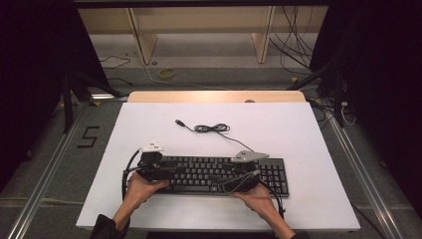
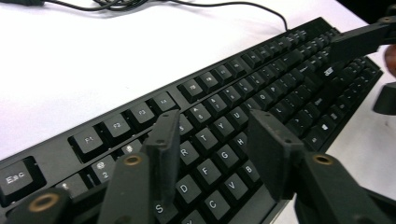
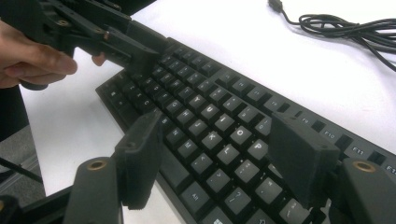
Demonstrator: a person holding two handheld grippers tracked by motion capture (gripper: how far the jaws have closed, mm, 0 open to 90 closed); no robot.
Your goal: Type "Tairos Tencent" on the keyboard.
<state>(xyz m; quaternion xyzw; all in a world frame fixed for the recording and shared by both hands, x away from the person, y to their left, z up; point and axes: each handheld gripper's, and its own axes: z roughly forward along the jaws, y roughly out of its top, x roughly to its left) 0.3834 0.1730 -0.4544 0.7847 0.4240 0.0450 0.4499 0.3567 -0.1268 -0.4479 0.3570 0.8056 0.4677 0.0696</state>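
Black keyboard (image 1: 219, 174) lies flat on the white table (image 1: 298, 144), near your edge, long side across; its cable (image 1: 211, 128) trails off behind in a loose coil, plug end free

Left gripper (image 1: 158, 172) hangs over the left key block. Jaws apart, nothing between the pads; in the left gripper view (image 2: 215, 149) they straddle the letter rows without pinching any key. No grip there

Right gripper (image 1: 243, 180) sits over the right half, jaws wide; in the right gripper view (image 3: 215, 154) both pads (image 3: 303, 158) stand above the keys, clear of the casing. Nothing held

Likely step: taking hold of the keyboard at both ends to shift or lift it. To do it well:
- bring each gripper out to the casing edge, not down on the keycaps, which give and may pop
- set one jaw under the front lip, one over the top frame, then close
- close both sides evenly so the board stays level
- mind the cable; it may drag or snag on a move toward you
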